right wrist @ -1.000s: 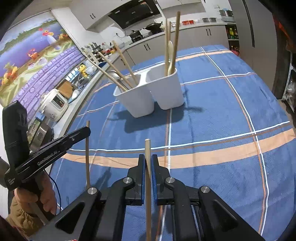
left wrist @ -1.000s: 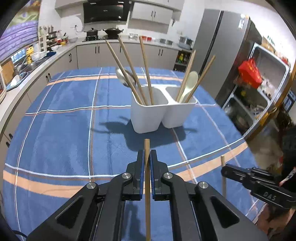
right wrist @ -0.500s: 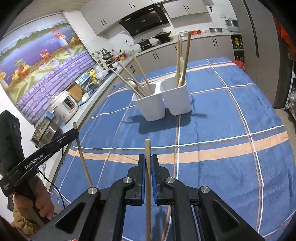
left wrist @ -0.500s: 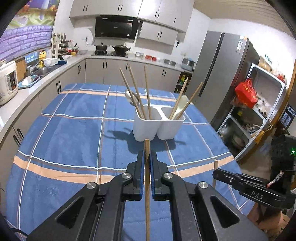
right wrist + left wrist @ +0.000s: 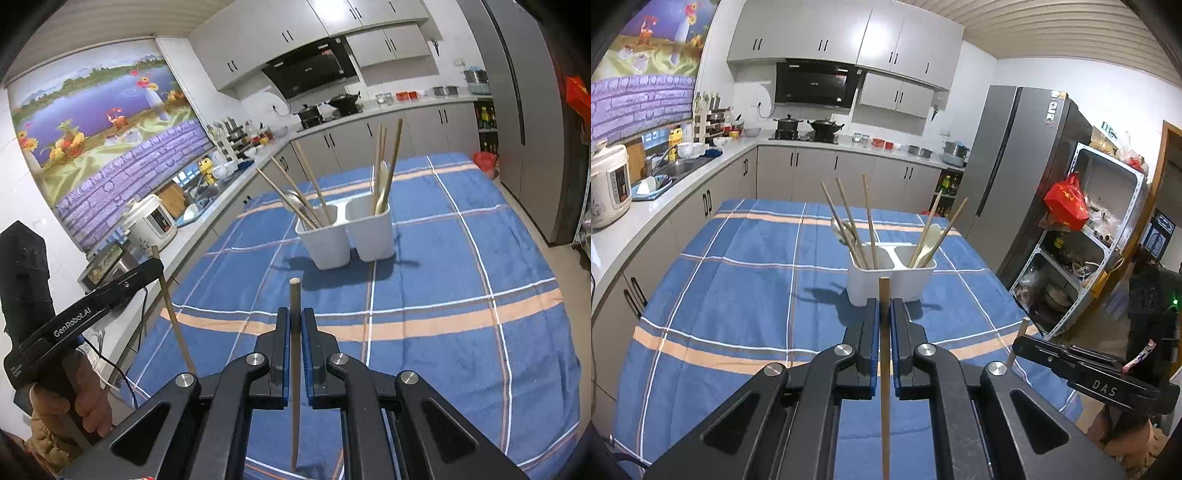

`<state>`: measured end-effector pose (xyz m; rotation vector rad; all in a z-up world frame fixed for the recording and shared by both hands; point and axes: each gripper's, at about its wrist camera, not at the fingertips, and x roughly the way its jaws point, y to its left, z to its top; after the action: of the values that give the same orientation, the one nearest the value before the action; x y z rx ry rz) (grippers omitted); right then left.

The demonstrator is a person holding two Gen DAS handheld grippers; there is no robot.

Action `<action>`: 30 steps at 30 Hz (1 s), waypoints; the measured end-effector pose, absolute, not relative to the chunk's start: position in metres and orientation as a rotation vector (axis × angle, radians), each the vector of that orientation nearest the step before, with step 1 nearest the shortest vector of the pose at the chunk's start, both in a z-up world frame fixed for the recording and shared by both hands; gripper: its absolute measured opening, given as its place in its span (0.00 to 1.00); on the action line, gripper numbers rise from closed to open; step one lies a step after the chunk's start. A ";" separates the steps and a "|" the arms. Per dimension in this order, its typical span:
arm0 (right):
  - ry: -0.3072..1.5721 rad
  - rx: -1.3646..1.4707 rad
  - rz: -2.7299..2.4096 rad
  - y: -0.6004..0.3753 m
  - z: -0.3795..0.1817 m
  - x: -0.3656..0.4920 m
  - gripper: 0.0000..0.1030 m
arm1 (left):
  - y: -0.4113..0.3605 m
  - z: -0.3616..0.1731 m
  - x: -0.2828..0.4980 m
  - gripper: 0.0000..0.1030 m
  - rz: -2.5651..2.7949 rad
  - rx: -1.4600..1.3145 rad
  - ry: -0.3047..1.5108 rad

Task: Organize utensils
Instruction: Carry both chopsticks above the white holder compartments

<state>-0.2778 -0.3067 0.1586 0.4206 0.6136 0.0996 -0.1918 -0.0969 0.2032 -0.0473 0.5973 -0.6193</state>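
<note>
A white two-compartment utensil holder [image 5: 891, 277] stands mid-table on the blue plaid cloth [image 5: 746, 280]; it also shows in the right wrist view [image 5: 345, 236]. Its left cup holds several wooden chopsticks and a metal spoon; its right cup holds chopsticks and a pale spoon. My left gripper [image 5: 884, 308] is shut on a wooden chopstick [image 5: 885, 369], held upright well short of the holder. My right gripper [image 5: 294, 317] is shut on another wooden chopstick [image 5: 294, 369], also upright and back from the holder. Each gripper shows in the other's view, the right one [image 5: 1019, 341] and the left one [image 5: 157, 264].
Kitchen counters with a sink and rice cooker [image 5: 607, 184] run along the left. A grey fridge [image 5: 1019, 177] and a metal shelf rack [image 5: 1089, 240] stand to the right of the table. The table's near edge lies just below the grippers.
Both grippers have pulled back and risen away from the holder, which now looks smaller and farther. Each stays shut on its chopstick.
</note>
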 end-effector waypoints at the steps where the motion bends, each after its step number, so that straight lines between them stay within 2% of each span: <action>1: 0.608 0.418 0.098 -0.306 0.161 -0.279 0.06 | -0.097 0.205 -0.193 0.05 -0.622 -0.046 0.592; 15: 0.551 0.370 0.082 -0.306 0.183 -0.273 0.06 | -0.099 0.225 -0.182 0.05 -0.625 -0.031 0.532; 30: 0.488 0.326 0.026 -0.334 0.232 -0.233 0.06 | -0.130 0.277 -0.121 0.05 -0.637 -0.031 0.407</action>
<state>-0.2329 -0.3341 0.2319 0.3259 0.4876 0.0257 -0.1208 -0.1304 0.2768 -0.0308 0.4074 -0.6371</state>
